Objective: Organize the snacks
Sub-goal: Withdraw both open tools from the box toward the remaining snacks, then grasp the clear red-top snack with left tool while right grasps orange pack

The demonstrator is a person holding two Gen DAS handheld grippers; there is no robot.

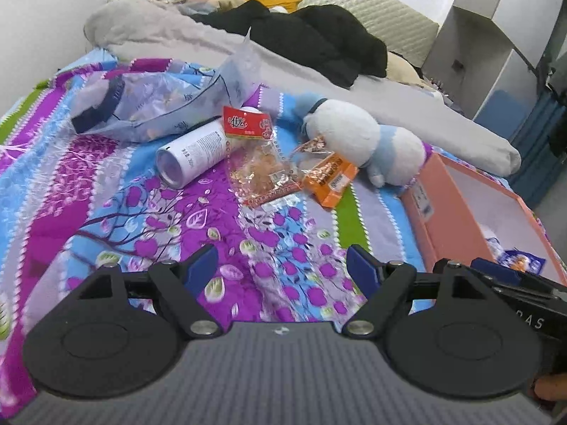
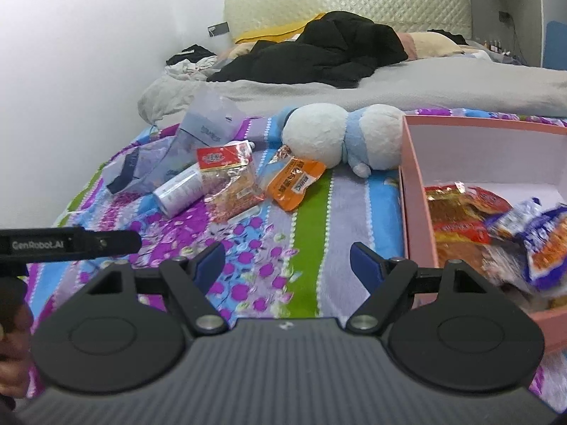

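Note:
On the patterned bedspread lie a clear snack bag with a red header (image 1: 264, 163) (image 2: 230, 184) and an orange snack packet (image 1: 329, 179) (image 2: 294, 184), side by side. A pink box (image 1: 430, 212) (image 2: 413, 194) at the right holds a red-and-gold snack bag (image 2: 457, 219) and a blue-and-orange packet (image 2: 542, 237) (image 1: 521, 262). My left gripper (image 1: 281, 265) hovers open over the bedspread, short of the snacks, with nothing between its fingers. Just left of the box's wall, my right gripper (image 2: 287, 264) is open and empty too.
A white cylindrical bottle (image 1: 193, 154) (image 2: 179, 189) lies left of the snacks beside a translucent plastic bag (image 1: 149, 106) (image 2: 170, 156). A white-and-blue plush toy (image 1: 358, 138) (image 2: 340, 134) rests behind them. Grey bedding (image 2: 389, 88) and black clothes (image 2: 319, 53) cover the far bed.

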